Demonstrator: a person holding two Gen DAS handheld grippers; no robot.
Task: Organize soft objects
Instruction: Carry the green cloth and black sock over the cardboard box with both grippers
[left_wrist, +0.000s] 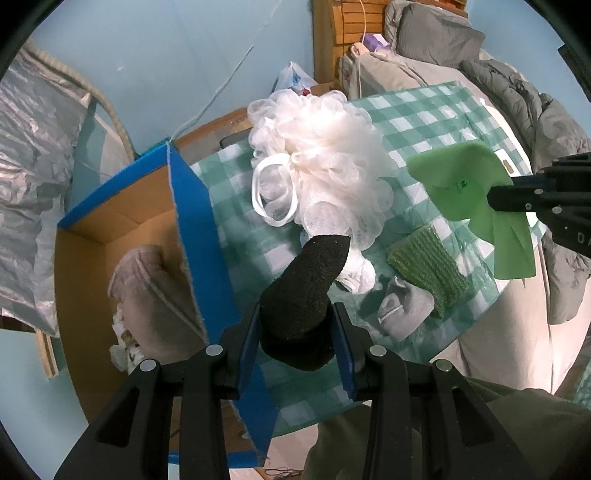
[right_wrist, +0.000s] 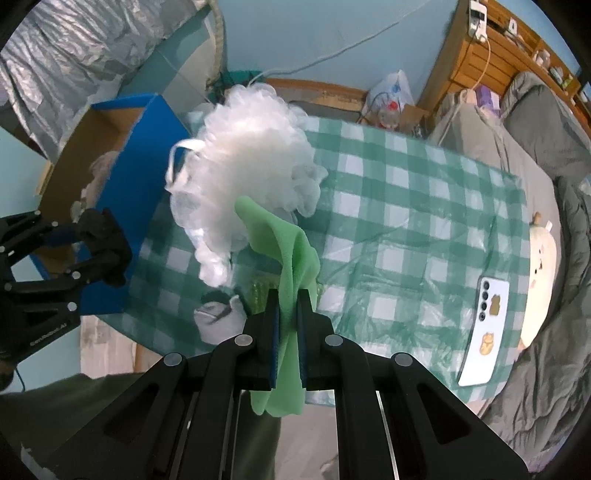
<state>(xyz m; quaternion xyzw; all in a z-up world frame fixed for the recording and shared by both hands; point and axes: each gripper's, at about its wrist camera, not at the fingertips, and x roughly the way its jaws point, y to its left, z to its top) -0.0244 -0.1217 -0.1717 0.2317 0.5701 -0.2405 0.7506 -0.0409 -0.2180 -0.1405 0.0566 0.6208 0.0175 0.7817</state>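
Note:
My left gripper (left_wrist: 295, 308) is shut on a black fuzzy sock (left_wrist: 306, 273), held above the checked tablecloth (left_wrist: 417, 114) next to the box. From the right wrist view the left gripper (right_wrist: 101, 247) and its black sock (right_wrist: 107, 232) hang by the box's blue wall. Between the shut pads of my right gripper (right_wrist: 289, 295) a light green foam sheet (right_wrist: 295, 247) is pinched; it droops on both sides. The right gripper (left_wrist: 496, 201) and green sheet (left_wrist: 461, 184) also show at the right of the left wrist view. On the cloth lie a white mesh bath puff (left_wrist: 317, 158) (right_wrist: 243, 173), a green knitted cloth (left_wrist: 428, 273) and a grey sock (left_wrist: 402, 310) (right_wrist: 221, 317).
An open cardboard box with blue outer walls (left_wrist: 194, 221) (right_wrist: 144, 166) stands left of the table; a beige plush (left_wrist: 147, 295) lies inside. A white phone (right_wrist: 484, 332) and a pale plush toy (right_wrist: 539, 280) lie at the cloth's right end. Grey bedding (right_wrist: 546, 122) is beyond.

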